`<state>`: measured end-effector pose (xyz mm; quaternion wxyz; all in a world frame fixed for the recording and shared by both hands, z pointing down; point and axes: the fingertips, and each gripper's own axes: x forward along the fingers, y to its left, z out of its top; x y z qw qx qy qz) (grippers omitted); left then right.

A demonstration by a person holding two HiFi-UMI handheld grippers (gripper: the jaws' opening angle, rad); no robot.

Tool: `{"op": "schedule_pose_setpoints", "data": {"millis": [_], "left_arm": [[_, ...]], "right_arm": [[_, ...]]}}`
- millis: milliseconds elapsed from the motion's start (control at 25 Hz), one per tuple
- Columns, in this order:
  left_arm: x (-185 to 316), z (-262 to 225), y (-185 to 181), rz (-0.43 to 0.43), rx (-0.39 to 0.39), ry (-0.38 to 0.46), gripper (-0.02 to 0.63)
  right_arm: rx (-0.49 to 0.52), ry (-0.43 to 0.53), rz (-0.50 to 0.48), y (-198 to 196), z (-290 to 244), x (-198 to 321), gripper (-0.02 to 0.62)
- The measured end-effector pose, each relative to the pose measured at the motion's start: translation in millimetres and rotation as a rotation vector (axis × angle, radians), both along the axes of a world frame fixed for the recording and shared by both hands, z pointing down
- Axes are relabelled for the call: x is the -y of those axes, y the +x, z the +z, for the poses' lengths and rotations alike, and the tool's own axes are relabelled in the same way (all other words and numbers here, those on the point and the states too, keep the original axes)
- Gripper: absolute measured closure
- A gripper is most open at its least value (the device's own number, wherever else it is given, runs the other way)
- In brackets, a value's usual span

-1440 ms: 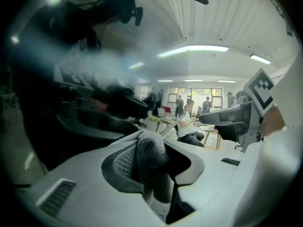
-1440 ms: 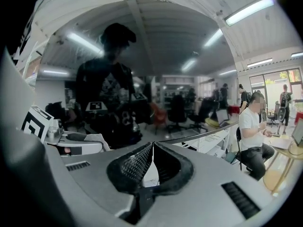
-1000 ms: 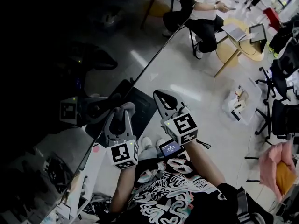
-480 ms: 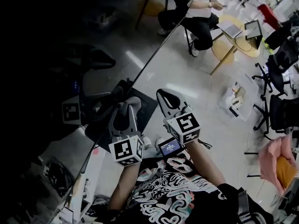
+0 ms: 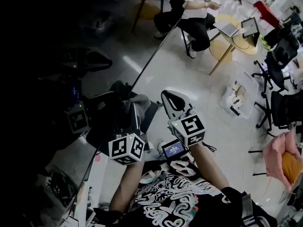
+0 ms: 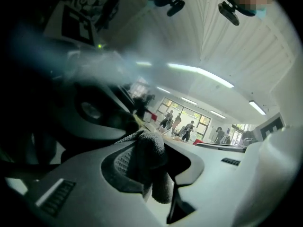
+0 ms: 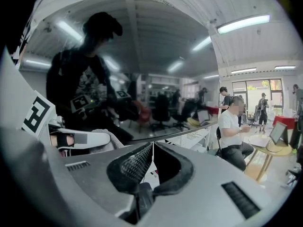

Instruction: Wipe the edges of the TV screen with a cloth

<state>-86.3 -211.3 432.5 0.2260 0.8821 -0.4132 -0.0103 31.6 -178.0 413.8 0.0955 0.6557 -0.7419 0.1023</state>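
The TV screen (image 5: pixel 57 79) is a dark, reflecting pane that fills the left of the head view; its thin edge (image 5: pixel 151 56) runs diagonally down to the left. My left gripper (image 5: pixel 134 109) is shut on a grey cloth (image 5: pixel 138 102), which rests at that edge. In the left gripper view the cloth (image 6: pixel 150 157) is bunched between the jaws of the left gripper (image 6: pixel 152 168). My right gripper (image 5: pixel 169 98) hangs just right of the edge, apart from the cloth. In its own view the right gripper (image 7: pixel 152 161) is shut on nothing, with the TV screen (image 7: pixel 118 103) and its edge (image 7: pixel 189 134) ahead.
A seated person (image 5: pixel 196 13) is on a chair beyond the TV's far end, beside a round wooden table (image 5: pixel 234 37) with laptops. A clear box (image 5: pixel 239 98) sits on the floor at right, office chairs (image 5: pixel 284 108) and a pink bag (image 5: pixel 279 157) beyond it.
The left gripper has turned and shifted a little, so the cloth now lies closer against the TV's edge. The right gripper has barely moved. The head view has drifted slightly.
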Motion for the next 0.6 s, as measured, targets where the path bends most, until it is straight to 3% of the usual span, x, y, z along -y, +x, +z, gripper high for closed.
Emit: {"op": "schedule_pose_setpoints", "data": {"millis": [280,600], "left_arm": [[4,-1,-1,0.017,-0.164,-0.098,0.483],[7,3,5,0.025,-0.245,-0.125,0.483]], "right_arm": [[-0.013,0.0,0.049,-1,0,-13,0.565],[-0.023,-0.01,0.091,5,3,-28,0.565]]}}
